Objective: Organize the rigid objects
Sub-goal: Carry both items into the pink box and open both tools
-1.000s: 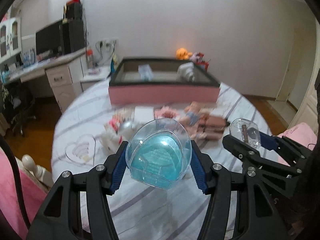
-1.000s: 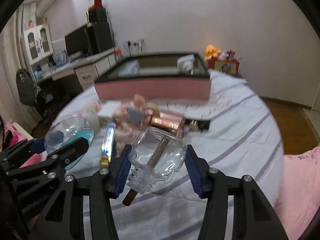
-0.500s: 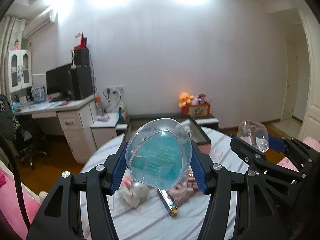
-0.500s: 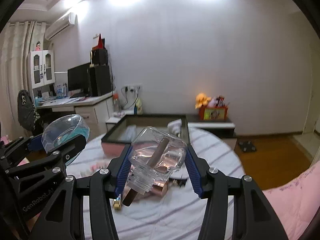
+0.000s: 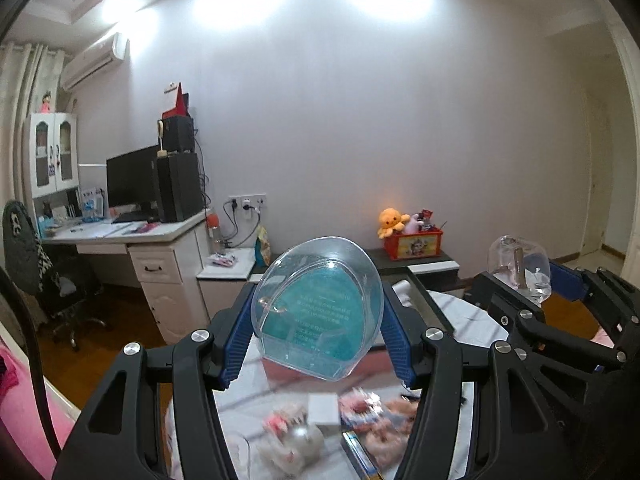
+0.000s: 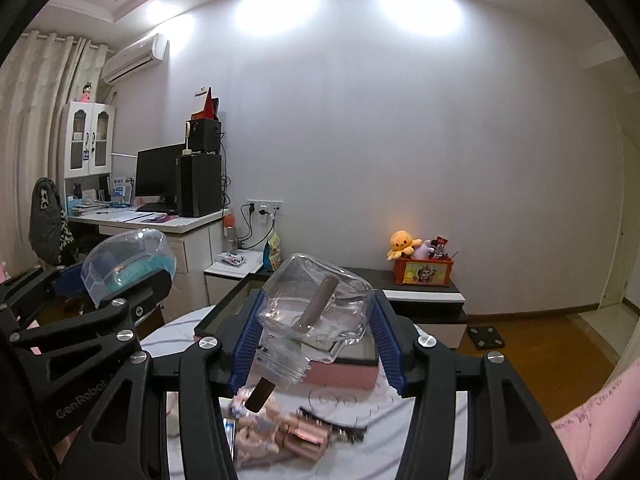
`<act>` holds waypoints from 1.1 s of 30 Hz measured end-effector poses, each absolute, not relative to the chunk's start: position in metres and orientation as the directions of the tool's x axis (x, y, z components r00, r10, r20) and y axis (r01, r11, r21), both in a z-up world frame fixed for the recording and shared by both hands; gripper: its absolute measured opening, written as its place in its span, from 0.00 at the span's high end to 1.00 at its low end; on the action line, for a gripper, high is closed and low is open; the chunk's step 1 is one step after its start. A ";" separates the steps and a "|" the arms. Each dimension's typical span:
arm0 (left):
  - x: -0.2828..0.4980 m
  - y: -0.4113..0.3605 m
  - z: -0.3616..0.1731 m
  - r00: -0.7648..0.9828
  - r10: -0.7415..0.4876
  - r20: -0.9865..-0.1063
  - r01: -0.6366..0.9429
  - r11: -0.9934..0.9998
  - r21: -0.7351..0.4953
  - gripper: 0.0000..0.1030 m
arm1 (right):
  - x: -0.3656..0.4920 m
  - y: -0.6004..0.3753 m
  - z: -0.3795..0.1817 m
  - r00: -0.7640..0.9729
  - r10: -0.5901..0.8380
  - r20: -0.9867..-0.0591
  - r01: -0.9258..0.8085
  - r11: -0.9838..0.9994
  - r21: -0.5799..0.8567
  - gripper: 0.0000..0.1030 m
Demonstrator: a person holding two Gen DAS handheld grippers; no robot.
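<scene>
My left gripper is shut on a clear egg-shaped plastic case with a teal insert, held up above the bed. My right gripper is shut on a clear glass bottle with a brown stick inside, mouth tilted down toward me. Each held object shows in the other view: the bottle at right, the case at left. A pink storage box with a dark rim sits on the bed beyond both grippers.
Small dolls, a white box and cosmetics lie scattered on the striped bedsheet below the grippers. A desk with monitor and speakers stands at left. A low cabinet with a toy bin is against the far wall.
Both grippers have tilted up and lifted, so the wall and ceiling fill the views and the bed has dropped low. Both held objects stay gripped.
</scene>
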State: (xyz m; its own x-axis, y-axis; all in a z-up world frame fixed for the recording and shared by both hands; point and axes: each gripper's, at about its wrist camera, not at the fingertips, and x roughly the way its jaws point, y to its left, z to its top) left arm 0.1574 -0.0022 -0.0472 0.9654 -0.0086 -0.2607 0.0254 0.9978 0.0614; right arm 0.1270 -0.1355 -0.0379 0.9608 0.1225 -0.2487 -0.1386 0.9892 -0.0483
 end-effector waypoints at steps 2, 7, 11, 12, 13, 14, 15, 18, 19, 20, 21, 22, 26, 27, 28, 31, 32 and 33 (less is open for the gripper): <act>0.181 0.000 -0.046 0.962 -0.013 -0.273 0.033 0.997 0.067 0.42 | 0.143 -0.132 -0.037 0.960 0.127 -0.251 -0.145 0.988 -0.054 0.47; 0.250 0.004 -0.058 0.931 -0.026 -0.365 0.056 0.996 0.073 0.42 | 0.197 -0.128 -0.042 0.944 0.143 -0.296 -0.165 0.985 -0.050 0.47; 0.299 0.005 -0.079 0.893 -0.027 -0.449 0.066 0.995 0.071 0.42 | 0.253 -0.130 -0.061 0.909 0.164 -0.384 -0.183 0.983 -0.014 0.47; 0.314 0.007 -0.088 0.876 -0.032 -0.481 0.072 0.995 0.066 0.42 | 0.267 -0.130 -0.068 0.896 0.170 -0.411 -0.188 0.982 -0.003 0.47; 0.325 0.008 -0.095 0.862 -0.036 -0.505 0.076 0.995 0.059 0.42 | 0.278 -0.131 -0.074 0.883 0.173 -0.435 -0.191 0.982 0.003 0.47; 0.337 0.009 -0.104 0.843 -0.033 -0.536 0.072 0.996 0.052 0.42 | 0.292 -0.132 -0.084 0.864 0.178 -0.470 -0.197 0.980 0.010 0.47; 0.349 0.009 -0.116 0.821 -0.016 -0.571 0.064 0.996 0.064 0.42 | 0.303 -0.132 -0.092 0.847 0.187 -0.498 -0.204 0.979 0.021 0.47; 0.370 0.006 -0.143 0.785 0.028 -0.619 0.048 0.993 0.106 0.42 | 0.336 -0.130 -0.123 0.779 0.207 -0.592 -0.220 0.974 0.051 0.47; 0.373 0.006 -0.149 0.775 0.034 -0.631 0.045 0.993 0.108 0.42 | 0.343 -0.129 -0.133 0.764 0.211 -0.610 -0.225 0.973 0.055 0.47; 0.376 0.007 -0.154 0.766 0.033 -0.642 0.043 0.994 0.102 0.42 | 0.350 -0.128 -0.144 0.742 0.211 -0.636 -0.228 0.972 0.057 0.48; 0.379 0.008 -0.158 0.760 0.027 -0.650 0.043 0.995 0.092 0.42 | 0.354 -0.130 -0.149 0.731 0.216 -0.648 -0.230 0.971 0.063 0.47; 0.381 0.009 -0.161 0.753 0.019 -0.658 0.046 0.996 0.081 0.44 | 0.358 -0.130 -0.156 0.711 0.230 -0.664 -0.236 0.968 0.083 0.47; 0.383 0.012 -0.160 0.749 0.022 -0.662 0.031 0.997 0.069 0.38 | 0.364 -0.134 -0.160 0.691 0.256 -0.676 -0.248 0.962 0.110 0.47; 0.383 0.014 -0.160 0.748 0.031 -0.663 0.024 0.997 0.074 0.37 | 0.365 -0.135 -0.159 0.693 0.251 -0.676 -0.246 0.964 0.105 0.47; 0.383 0.017 -0.159 0.747 0.035 -0.664 0.020 0.997 0.074 0.34 | 0.365 -0.135 -0.158 0.691 0.244 -0.681 -0.243 0.965 0.099 0.43; 0.377 0.029 -0.155 0.746 0.025 -0.666 -0.004 0.999 0.034 0.20 | 0.369 -0.135 -0.156 0.686 0.229 -0.691 -0.222 0.970 0.101 0.30; 0.372 0.034 -0.152 0.750 0.007 -0.661 -0.004 1.000 0.006 0.16 | 0.367 -0.138 -0.154 0.689 0.237 -0.685 -0.221 0.969 0.112 0.25; 0.368 0.036 -0.149 0.753 -0.010 -0.657 0.004 1.000 -0.010 0.15 | 0.364 -0.141 -0.151 0.697 0.245 -0.674 -0.217 0.968 0.127 0.21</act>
